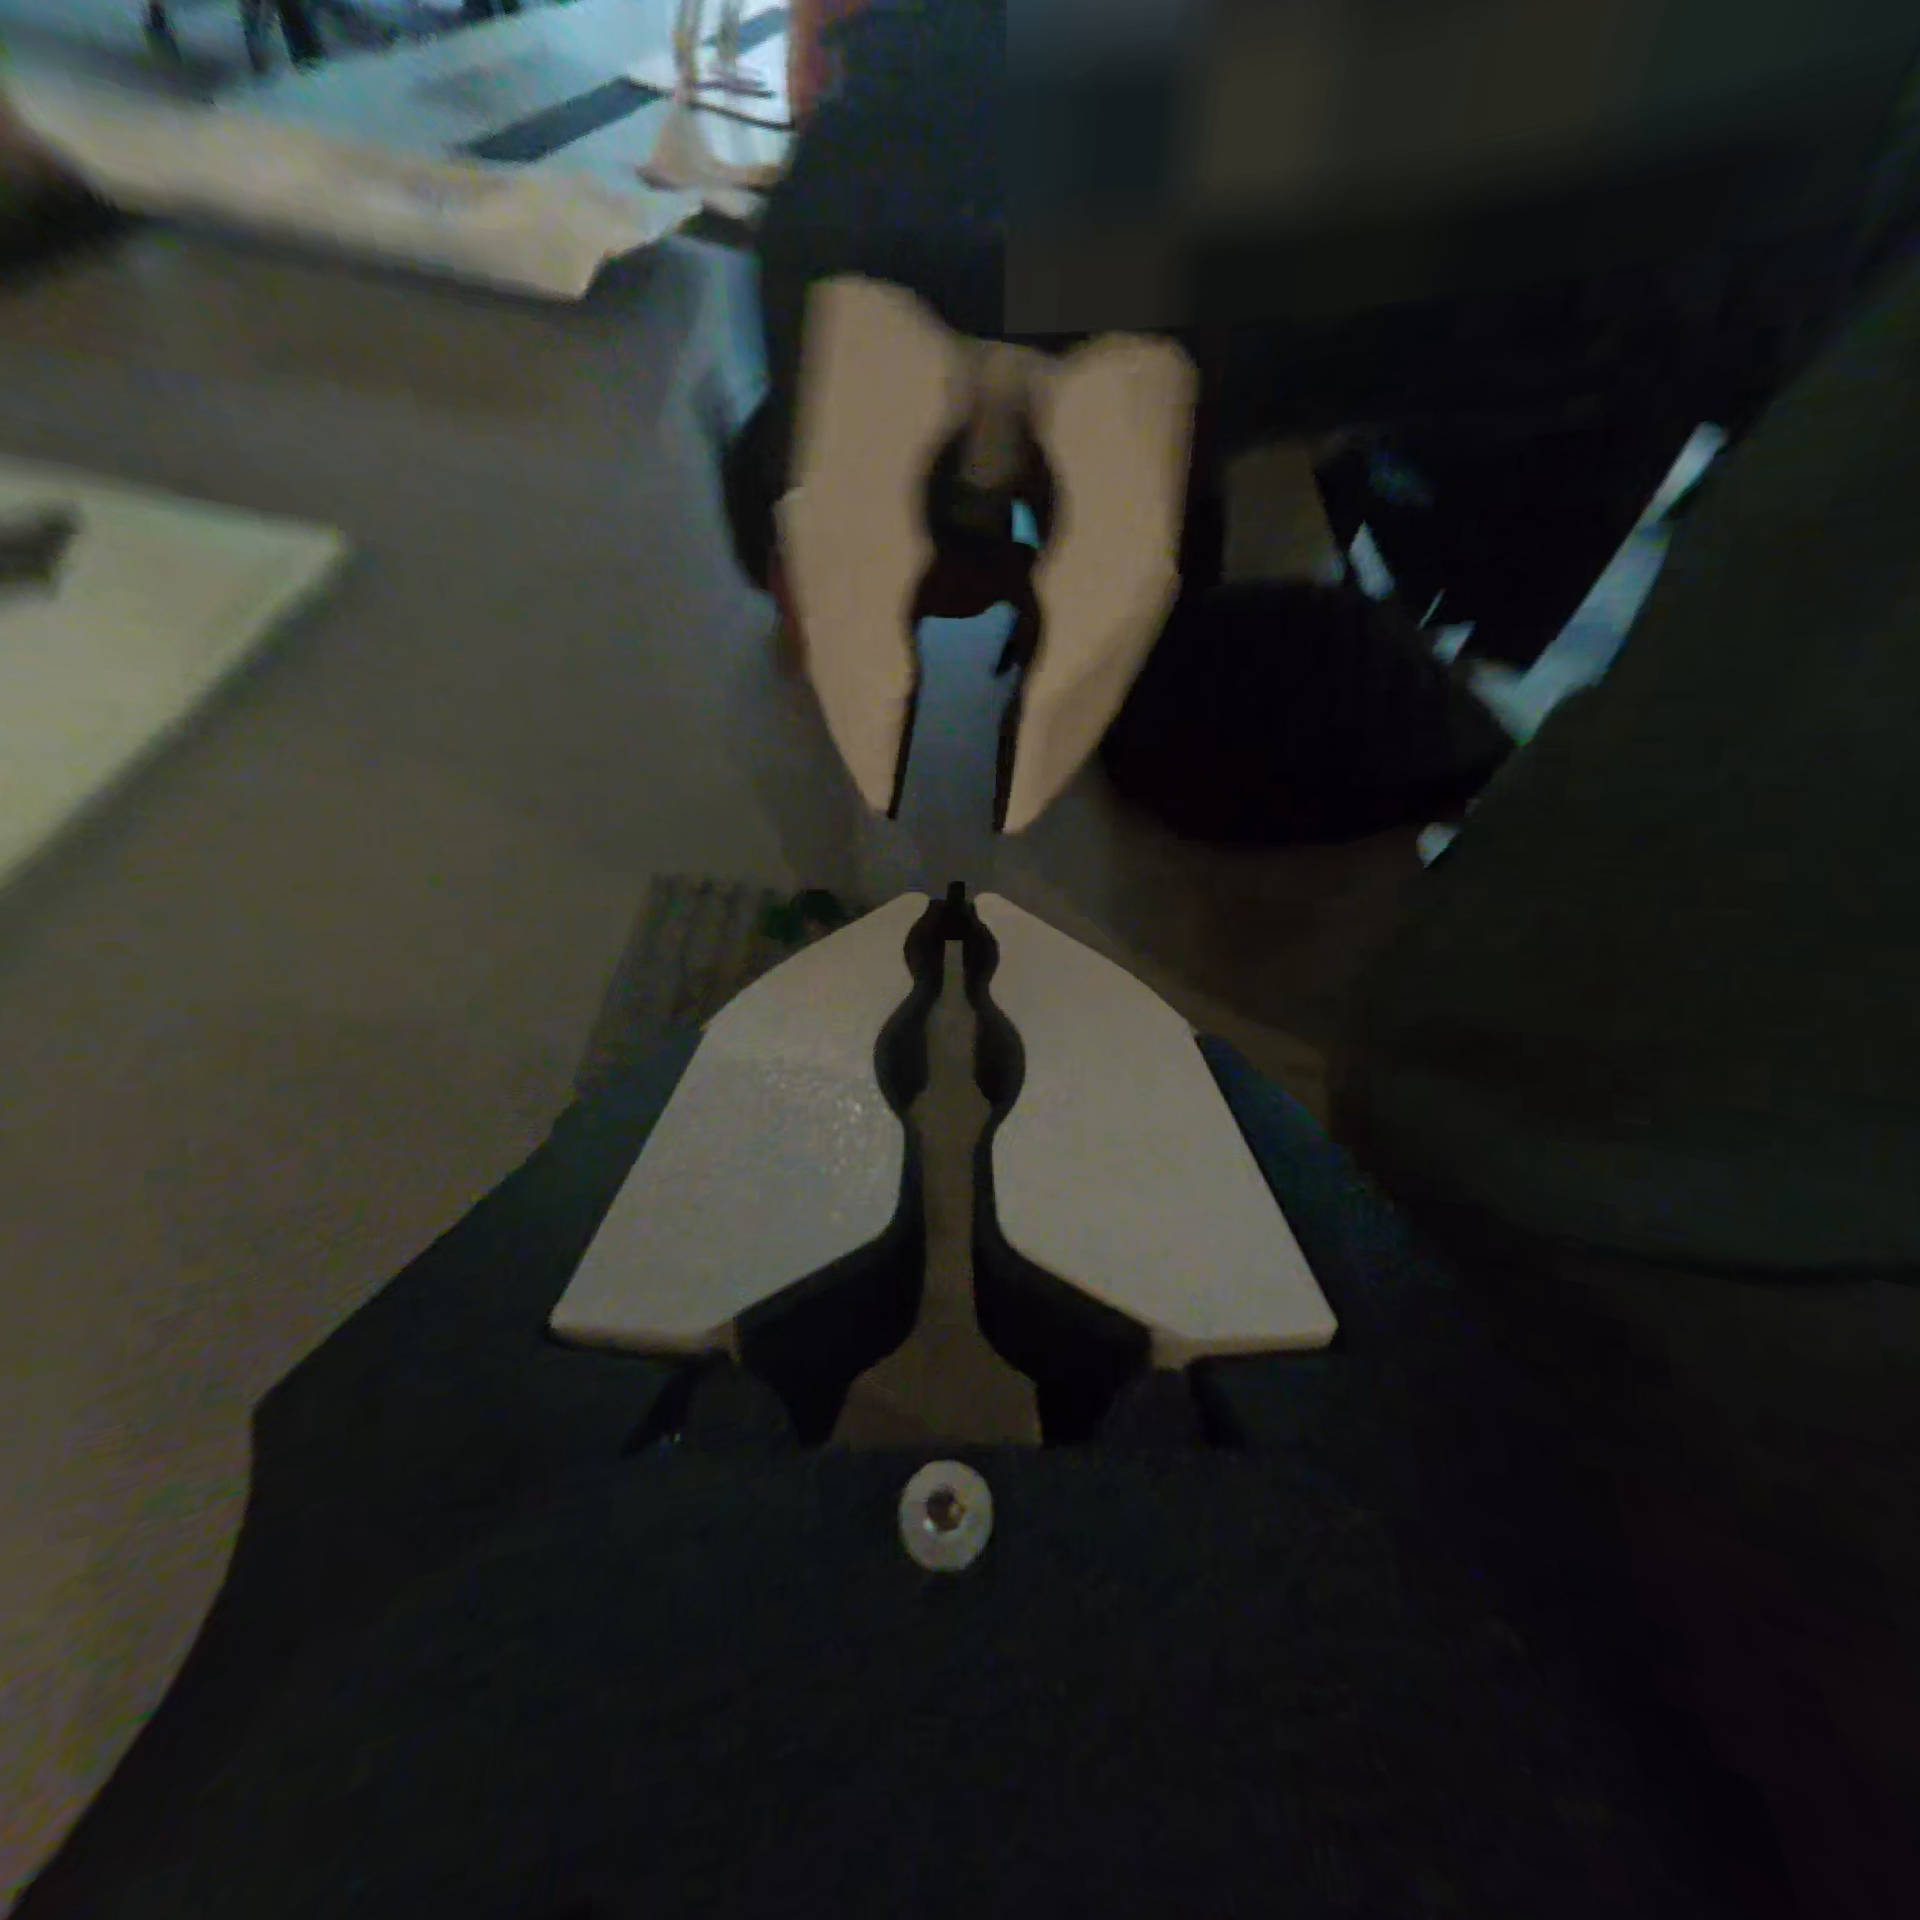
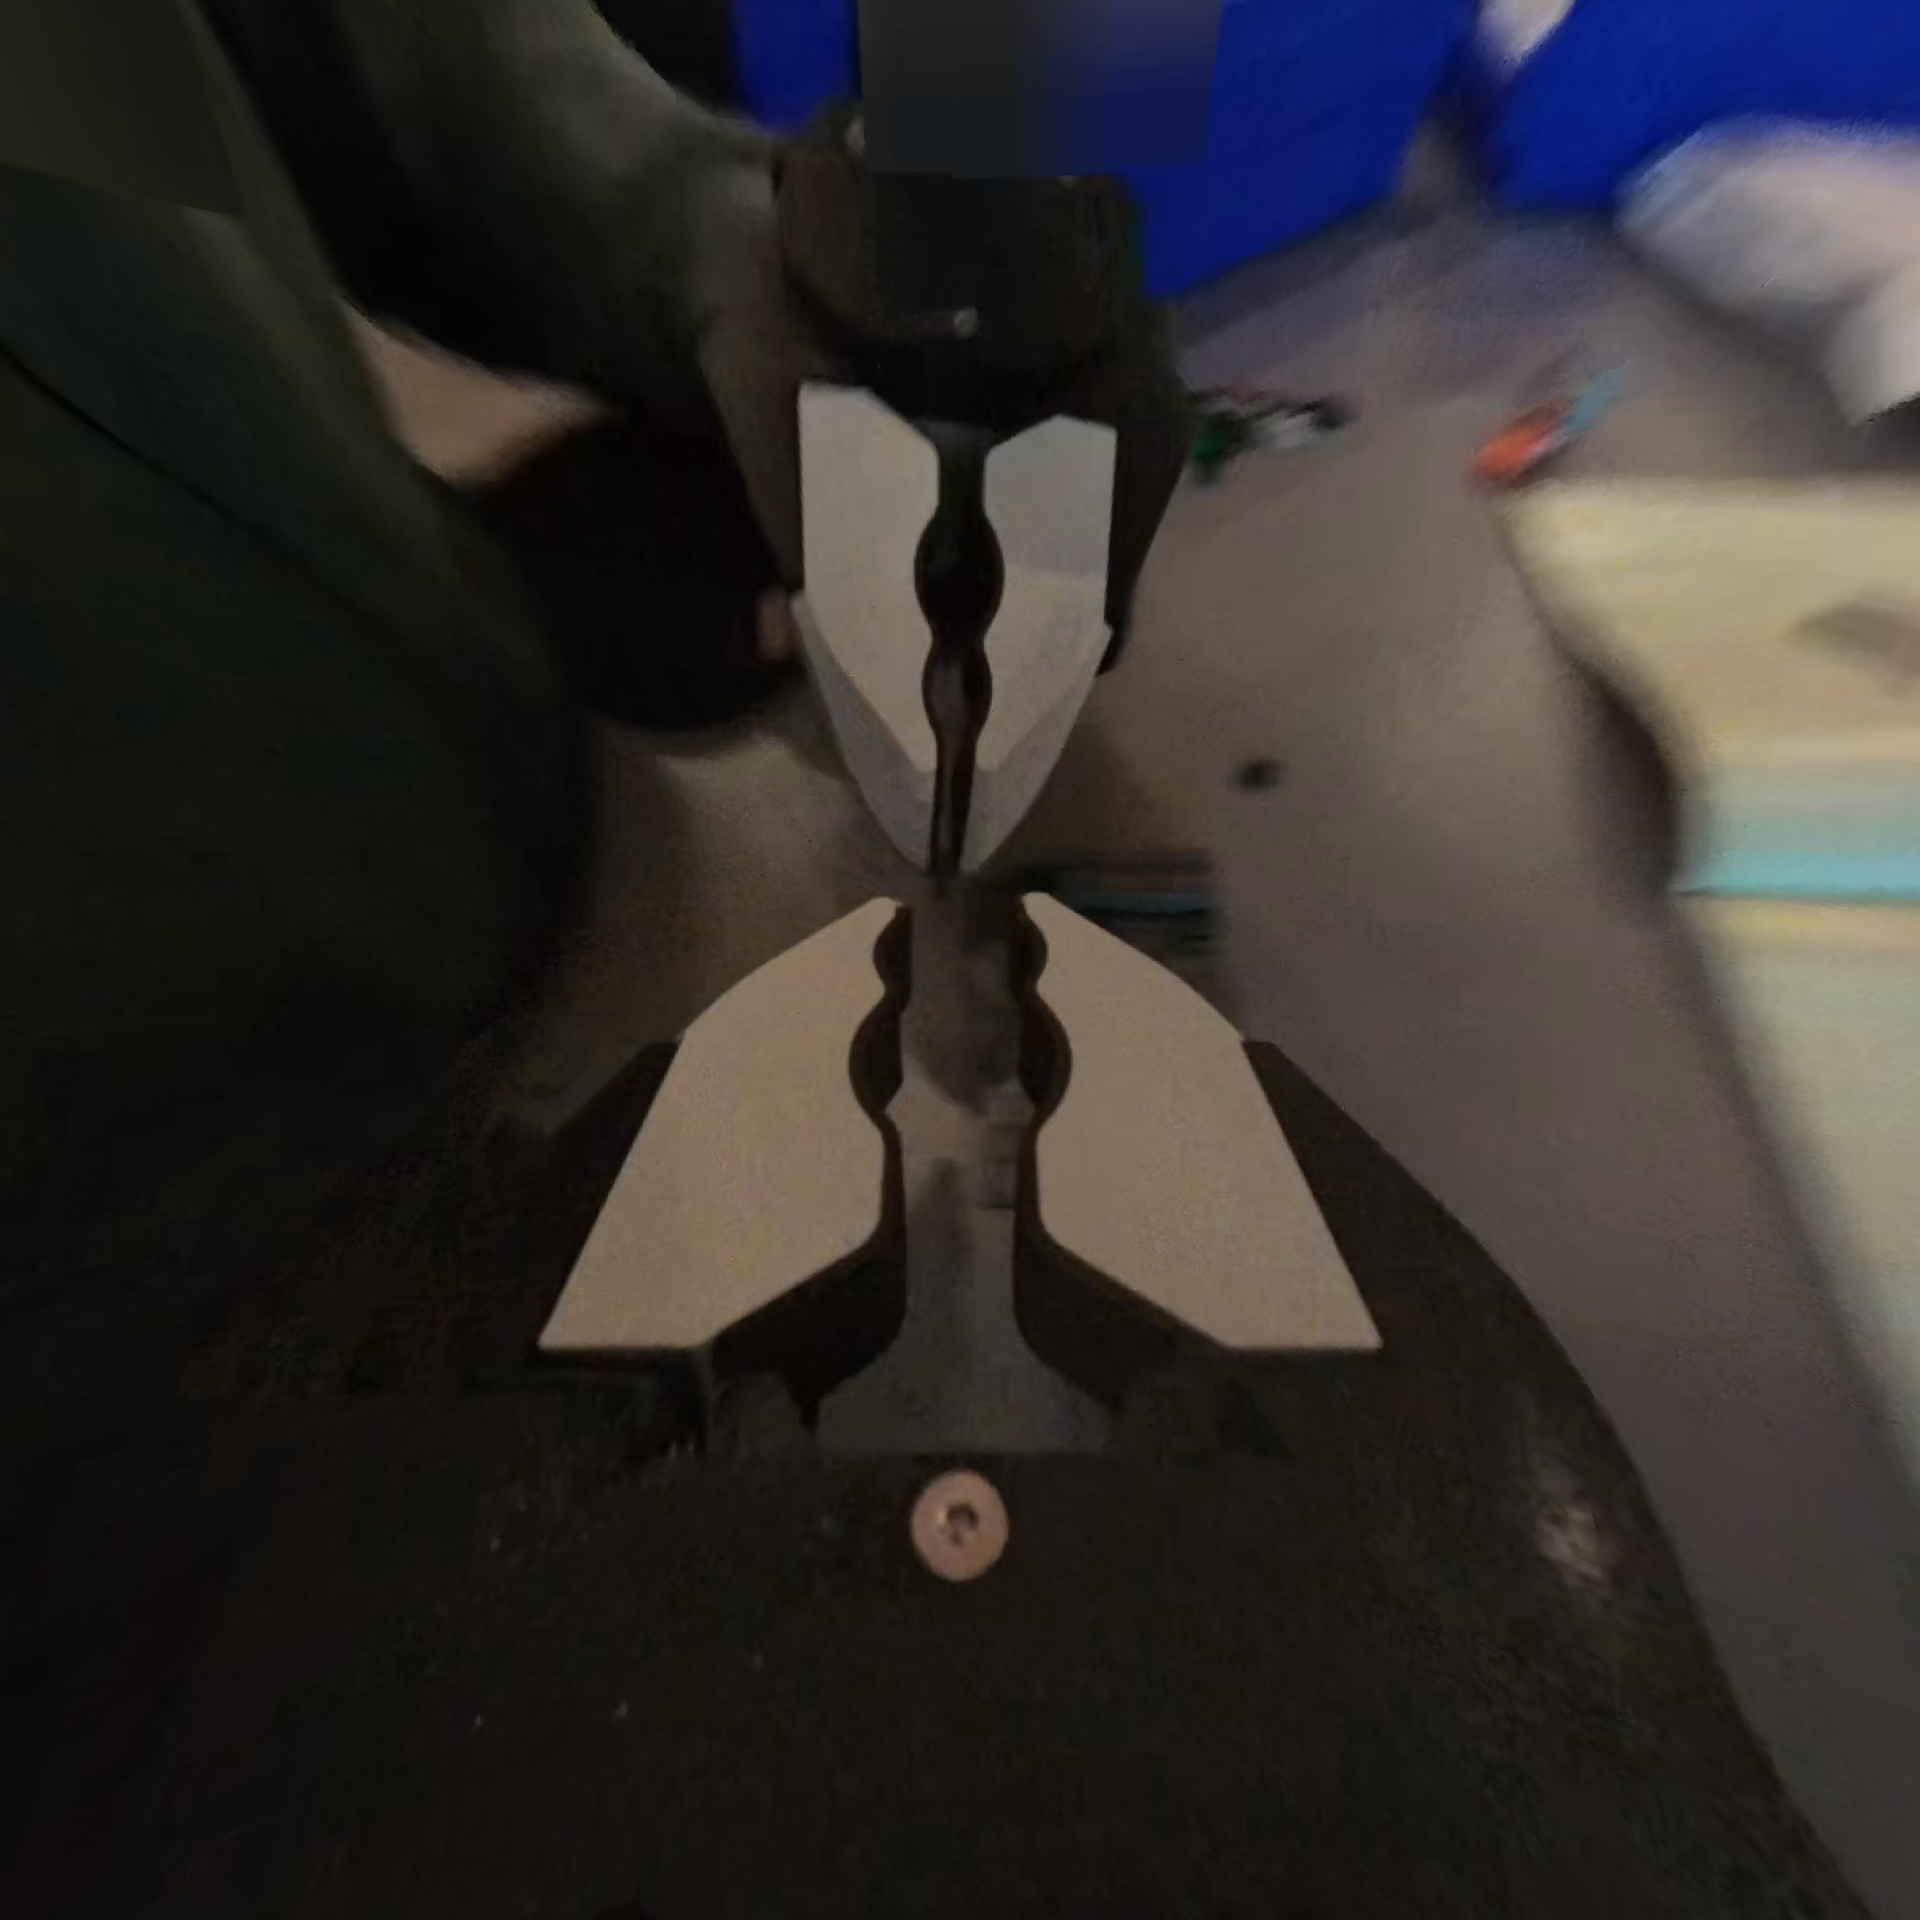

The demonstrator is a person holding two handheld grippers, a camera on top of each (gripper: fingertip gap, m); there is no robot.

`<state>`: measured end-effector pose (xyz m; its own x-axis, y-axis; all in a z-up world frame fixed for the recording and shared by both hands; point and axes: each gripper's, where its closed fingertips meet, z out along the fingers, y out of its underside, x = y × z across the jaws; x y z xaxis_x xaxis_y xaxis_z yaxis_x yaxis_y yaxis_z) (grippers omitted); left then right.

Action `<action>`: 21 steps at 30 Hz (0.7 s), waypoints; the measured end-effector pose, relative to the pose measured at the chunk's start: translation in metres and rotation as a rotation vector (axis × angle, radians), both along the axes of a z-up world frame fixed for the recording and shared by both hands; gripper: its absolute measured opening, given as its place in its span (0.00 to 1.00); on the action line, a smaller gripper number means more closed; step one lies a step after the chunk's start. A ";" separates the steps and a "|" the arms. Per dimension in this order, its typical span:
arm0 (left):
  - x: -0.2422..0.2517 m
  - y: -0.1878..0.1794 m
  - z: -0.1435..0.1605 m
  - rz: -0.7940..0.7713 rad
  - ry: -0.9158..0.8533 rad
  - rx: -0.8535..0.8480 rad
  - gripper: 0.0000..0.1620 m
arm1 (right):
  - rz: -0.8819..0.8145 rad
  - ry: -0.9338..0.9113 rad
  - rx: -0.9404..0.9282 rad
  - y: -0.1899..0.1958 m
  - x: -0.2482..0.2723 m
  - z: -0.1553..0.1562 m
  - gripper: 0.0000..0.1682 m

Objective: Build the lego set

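Observation:
My left gripper (image 1: 954,906) has its white fingers pressed together at the tips. A thin small dark piece (image 1: 955,891) pokes out between them. My right gripper (image 2: 962,912) faces it tip to tip, with its jaws a little apart and nothing between them. In the left wrist view the right gripper (image 1: 948,821) hangs just beyond the dark piece, without touching it. In the right wrist view the left gripper (image 2: 945,862) is shut. A grey studded plate (image 1: 681,961) with a green bit lies on the table behind the left fingers. Both views are blurred.
A white sheet (image 1: 125,644) lies at the left of the table. In the right wrist view there are a small dark piece (image 2: 1259,774), loose coloured bricks (image 2: 1262,424) farther back, a pale booklet (image 2: 1714,644) at the right, and a dark sleeve (image 2: 260,623) at the left.

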<state>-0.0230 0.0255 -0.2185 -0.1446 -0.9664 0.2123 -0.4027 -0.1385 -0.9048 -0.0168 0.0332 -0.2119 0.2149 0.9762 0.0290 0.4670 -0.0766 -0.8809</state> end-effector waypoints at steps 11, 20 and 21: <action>0.011 0.015 0.020 0.073 -0.101 -0.650 0.01 | -0.182 -0.018 0.480 0.012 -0.002 0.014 0.08; 0.015 0.013 0.030 0.048 -0.135 -0.791 0.02 | -0.162 -0.041 0.544 0.011 -0.001 0.019 0.05; 0.015 0.013 0.030 0.047 -0.136 -0.795 0.02 | -0.160 -0.041 0.546 0.011 -0.001 0.020 0.05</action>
<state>-0.0083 0.0385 -0.1883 -0.1816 -0.5398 0.8220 -0.2733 -0.7752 -0.5695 -0.0178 0.0440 -0.1922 0.3469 0.7724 0.5319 0.5219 0.3123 -0.7938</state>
